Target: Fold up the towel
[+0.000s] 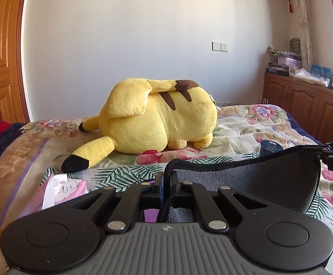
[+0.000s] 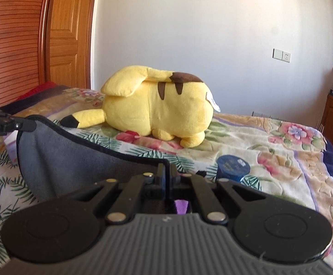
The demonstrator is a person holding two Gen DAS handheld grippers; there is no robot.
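Both grippers pinch the plush grey towel (image 1: 269, 178).

**Grey towel held stretched above the bed**

A grey towel (image 1: 269, 183) with a dark stitched hem is seen lifted off the floral bedspread, its upper edge drawn out in a sagging line between two pinched corners. The cloth (image 2: 58, 160) hangs down in a soft, curved sheet below that edge. The fabric looks plush and matte, and no fold is seen in it.
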